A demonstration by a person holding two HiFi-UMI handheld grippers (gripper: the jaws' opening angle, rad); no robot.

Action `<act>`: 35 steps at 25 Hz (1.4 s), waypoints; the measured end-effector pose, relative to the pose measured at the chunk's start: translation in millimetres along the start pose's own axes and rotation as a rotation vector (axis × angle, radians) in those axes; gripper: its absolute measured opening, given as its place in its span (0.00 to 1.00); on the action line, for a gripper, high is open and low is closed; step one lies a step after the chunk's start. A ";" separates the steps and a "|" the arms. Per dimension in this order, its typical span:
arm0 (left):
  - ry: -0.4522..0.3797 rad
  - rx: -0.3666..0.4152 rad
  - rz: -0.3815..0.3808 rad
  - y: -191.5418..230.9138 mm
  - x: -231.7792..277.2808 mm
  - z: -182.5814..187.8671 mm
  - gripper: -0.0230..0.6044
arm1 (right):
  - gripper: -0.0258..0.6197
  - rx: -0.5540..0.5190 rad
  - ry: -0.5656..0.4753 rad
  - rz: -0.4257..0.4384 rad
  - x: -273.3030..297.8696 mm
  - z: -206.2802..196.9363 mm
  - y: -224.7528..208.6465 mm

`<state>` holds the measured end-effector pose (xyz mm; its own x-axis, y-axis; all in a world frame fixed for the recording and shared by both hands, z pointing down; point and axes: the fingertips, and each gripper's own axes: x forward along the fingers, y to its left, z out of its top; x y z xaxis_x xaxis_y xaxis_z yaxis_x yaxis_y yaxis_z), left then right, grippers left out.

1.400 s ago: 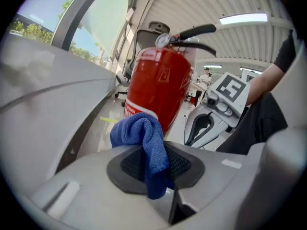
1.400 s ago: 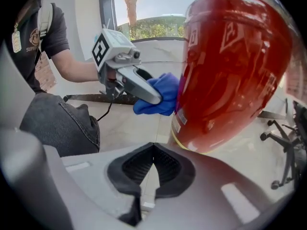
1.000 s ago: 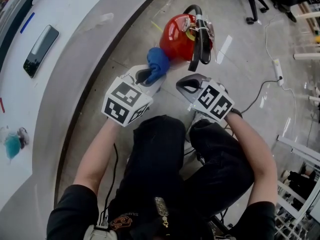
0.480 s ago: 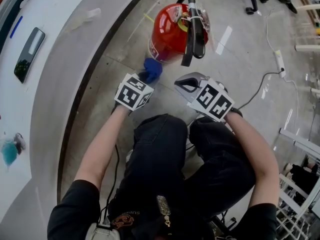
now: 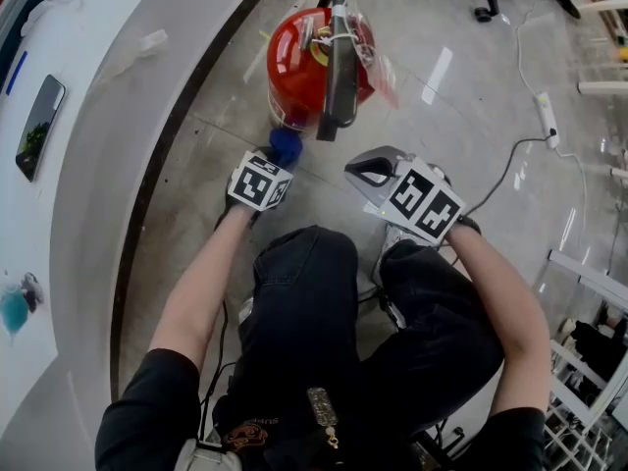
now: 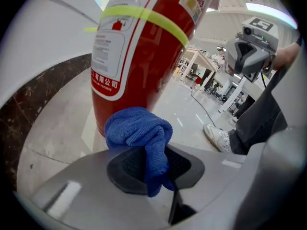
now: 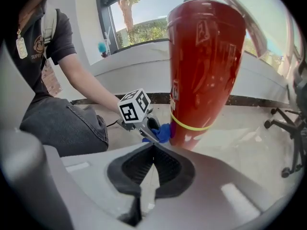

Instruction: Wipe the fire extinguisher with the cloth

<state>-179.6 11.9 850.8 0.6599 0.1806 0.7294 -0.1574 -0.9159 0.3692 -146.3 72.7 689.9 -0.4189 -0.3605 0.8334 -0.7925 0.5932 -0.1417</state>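
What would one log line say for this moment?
left tongs: shut on cloth | cloth: at fire extinguisher base | right tongs: shut, empty

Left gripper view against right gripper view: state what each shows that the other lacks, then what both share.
Only the left gripper view: the left gripper's jaws clamped on the blue cloth, and a shoe. Only the right gripper view: the right gripper's jaws shut on nothing, a window, an office chair. Both: the red fire extinguisher with its yellow band, the cloth by its lower body.
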 end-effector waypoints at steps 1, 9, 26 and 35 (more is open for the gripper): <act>0.010 0.001 0.021 1.4 4.0 -3.1 0.15 | 0.04 0.005 -0.008 0.009 -1.0 0.9 -3.0; 0.028 -0.038 0.082 -21.3 -12.6 12.1 0.15 | 0.04 0.032 -0.042 0.180 1.1 -10.3 -15.1; -0.143 -0.164 0.329 -120.8 -174.1 171.3 0.15 | 0.04 0.265 -0.179 0.223 -129.7 20.0 0.0; -0.315 -0.212 0.306 -140.7 -211.9 222.1 0.15 | 0.04 0.331 -0.140 0.191 -161.0 39.0 14.9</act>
<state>-134.1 23.0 516.4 0.7450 -0.2328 0.6251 -0.5036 -0.8108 0.2982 -108.0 111.5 532.7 -0.6106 -0.3742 0.6980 -0.7849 0.4035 -0.4703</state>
